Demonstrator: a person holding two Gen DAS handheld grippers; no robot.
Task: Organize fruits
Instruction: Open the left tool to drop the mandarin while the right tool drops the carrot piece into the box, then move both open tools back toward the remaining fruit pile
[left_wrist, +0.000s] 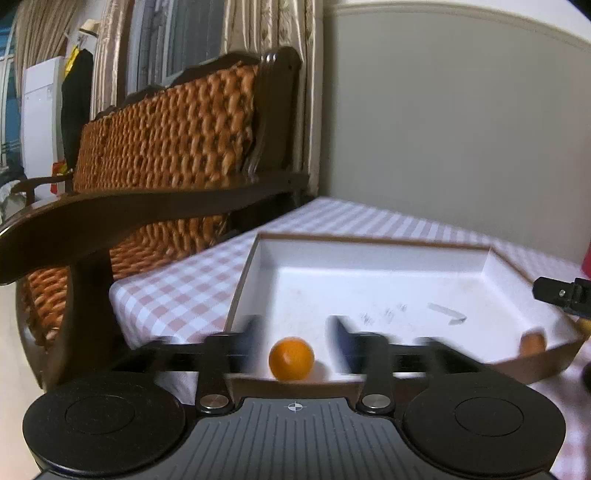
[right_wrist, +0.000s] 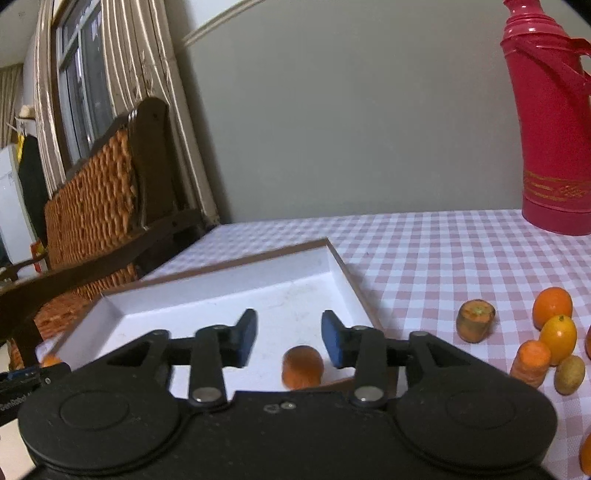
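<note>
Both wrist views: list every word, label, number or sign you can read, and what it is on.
"GenRobot": partial white print, cut off by the picture's edge, on the left hand-held gripper seen at the lower left of the right wrist view.
Crosshair mark, no text: on the left hand-held gripper's body in its own view.
Gold band on the red flask: ornament only, no letters legible.
Grey smudges on the tray floor: too blurred to read.

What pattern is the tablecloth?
Pink-and-white check; the tablecloth shows best in the right wrist view.

A lived-in home room — a wicker-backed wooden armchair (left_wrist: 162, 140) stands beside the checked-cloth worktop (right_wrist: 424, 251). Behind the chair hang window curtains (right_wrist: 159, 74); a red thermos (right_wrist: 550, 122) sits on the cloth.
</note>
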